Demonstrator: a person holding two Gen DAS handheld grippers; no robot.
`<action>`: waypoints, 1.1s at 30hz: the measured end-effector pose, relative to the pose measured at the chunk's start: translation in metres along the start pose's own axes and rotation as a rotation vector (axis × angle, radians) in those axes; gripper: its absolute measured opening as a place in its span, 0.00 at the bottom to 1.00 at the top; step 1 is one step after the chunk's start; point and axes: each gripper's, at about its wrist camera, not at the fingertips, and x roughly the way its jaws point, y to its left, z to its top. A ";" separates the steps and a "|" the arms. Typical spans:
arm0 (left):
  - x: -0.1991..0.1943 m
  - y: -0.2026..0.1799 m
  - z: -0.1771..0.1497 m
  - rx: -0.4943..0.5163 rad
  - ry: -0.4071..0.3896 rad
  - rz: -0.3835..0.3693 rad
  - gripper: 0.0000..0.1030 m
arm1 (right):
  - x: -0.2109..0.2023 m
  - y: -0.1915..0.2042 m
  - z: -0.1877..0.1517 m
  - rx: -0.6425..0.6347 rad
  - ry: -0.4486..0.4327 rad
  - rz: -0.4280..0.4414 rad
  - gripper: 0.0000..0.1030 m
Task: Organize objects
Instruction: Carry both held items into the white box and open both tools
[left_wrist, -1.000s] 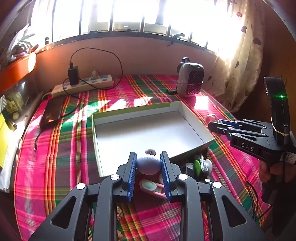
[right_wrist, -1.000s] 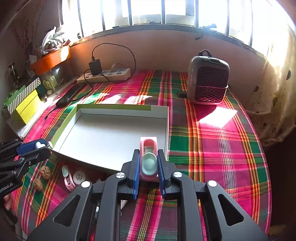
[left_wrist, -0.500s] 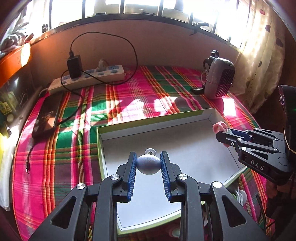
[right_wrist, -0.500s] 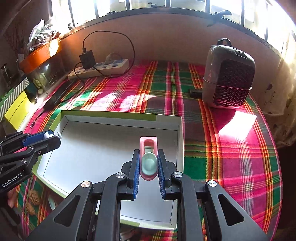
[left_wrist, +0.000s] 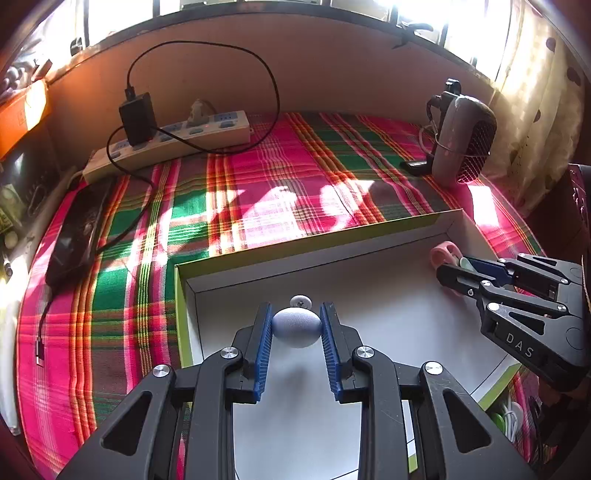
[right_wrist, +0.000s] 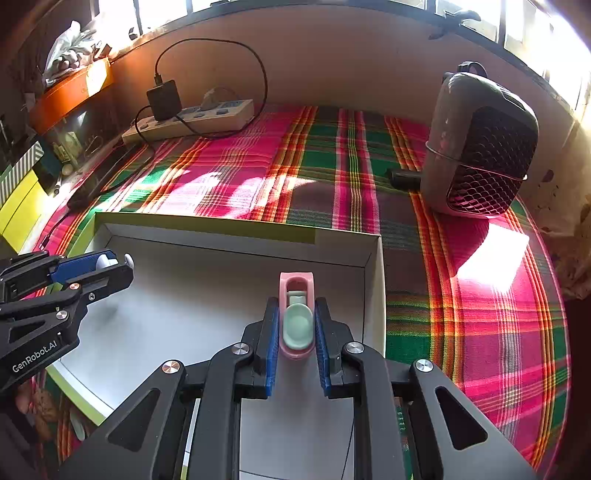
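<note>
A shallow white box with a green rim (left_wrist: 310, 245) (right_wrist: 207, 221) lies on the plaid cloth. My left gripper (left_wrist: 296, 328) is shut on a grey-blue rounded object with a small knob (left_wrist: 296, 326) and holds it over the box's near-left part. My right gripper (right_wrist: 295, 325) is shut on a pink holder with a pale green insert (right_wrist: 296, 314), over the box's right side. The right gripper (left_wrist: 476, 271) also shows in the left wrist view with the pink piece (left_wrist: 443, 251). The left gripper (right_wrist: 107, 264) shows at the left of the right wrist view.
A small grey heater (right_wrist: 480, 147) (left_wrist: 461, 140) stands at the back right. A power strip with a black adapter (left_wrist: 166, 140) (right_wrist: 188, 118) lies along the back wall. A dark phone (left_wrist: 77, 236) lies left. Small items and walnuts (right_wrist: 42, 402) lie by the box's front edge.
Both grippers have moved forward over the box, each still holding its object. The loose items in front of the box have dropped out of the middle of view.
</note>
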 end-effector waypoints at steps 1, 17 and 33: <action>0.002 0.000 0.000 0.000 0.005 0.001 0.23 | 0.001 0.000 0.000 0.000 0.002 0.001 0.18; 0.010 0.005 0.000 -0.005 0.018 0.013 0.24 | 0.005 0.006 0.000 -0.019 -0.001 -0.024 0.19; -0.027 0.007 -0.009 -0.016 -0.047 -0.011 0.29 | -0.028 0.009 -0.007 0.003 -0.064 -0.024 0.36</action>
